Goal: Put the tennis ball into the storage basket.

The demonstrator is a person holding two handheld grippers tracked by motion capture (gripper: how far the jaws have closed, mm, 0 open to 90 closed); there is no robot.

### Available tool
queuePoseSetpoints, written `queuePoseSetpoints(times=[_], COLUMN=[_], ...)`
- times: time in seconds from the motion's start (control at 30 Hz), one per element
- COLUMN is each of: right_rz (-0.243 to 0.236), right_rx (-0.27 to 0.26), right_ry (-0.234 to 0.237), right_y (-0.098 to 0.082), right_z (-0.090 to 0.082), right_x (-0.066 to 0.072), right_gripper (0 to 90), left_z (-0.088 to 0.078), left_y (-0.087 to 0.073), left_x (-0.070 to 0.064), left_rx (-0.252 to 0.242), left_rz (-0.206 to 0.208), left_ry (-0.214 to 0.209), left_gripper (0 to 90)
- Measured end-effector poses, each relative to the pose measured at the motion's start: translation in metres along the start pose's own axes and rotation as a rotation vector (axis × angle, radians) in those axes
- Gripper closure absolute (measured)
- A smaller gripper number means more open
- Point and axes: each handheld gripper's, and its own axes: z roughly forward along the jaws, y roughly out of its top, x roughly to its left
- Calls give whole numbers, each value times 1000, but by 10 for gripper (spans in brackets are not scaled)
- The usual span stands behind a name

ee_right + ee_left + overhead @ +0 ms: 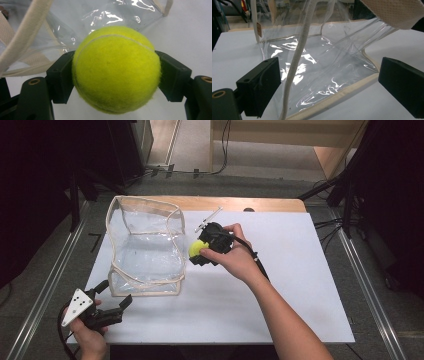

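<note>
White table sheet [280, 285]: right hand-held gripper [196, 251] clamps tennis ball [194, 248]; left hand-held gripper [116, 296] gapes wide.

Yellow-green ball [116, 70] (white seam), clear bag [145, 245].

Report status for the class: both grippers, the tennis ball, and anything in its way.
Right gripper shut on tennis ball, beside the clear bag. Left gripper open, empty, near bag's front corner. Bag's side wall stands between ball and interior.
</note>
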Motion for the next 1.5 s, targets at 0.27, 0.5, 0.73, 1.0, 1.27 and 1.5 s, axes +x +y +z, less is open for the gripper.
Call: queuePoseSetpoints(times=[0.27,0.5,0.73,1.0,1.27,1.5], right_rz=[-12,-34,-53,-66,-86,-120], right_rx=[-9,-15,-38,-67,-92,-98], right_ry=[15,19,22,31,45,61], right_y=[6,14,22,28,36,43], right_z=[-6,-12,-24,-39,-51,-52], right_x=[6,14,24,29,38,51], right_gripper=[228,228,228,228,228,228], left_z=[0,0,0,0,0,1], left_y=[0,0,0,0,0,0], left_x=[0,0,0,0,0,0], left_rx=[3,3,3,3,2,2], left_rz=[2,3,3,1,-2,-2], left_ry=[-1,-1,0,1,0,-1], left_gripper=[44,44,44,44,44,44])
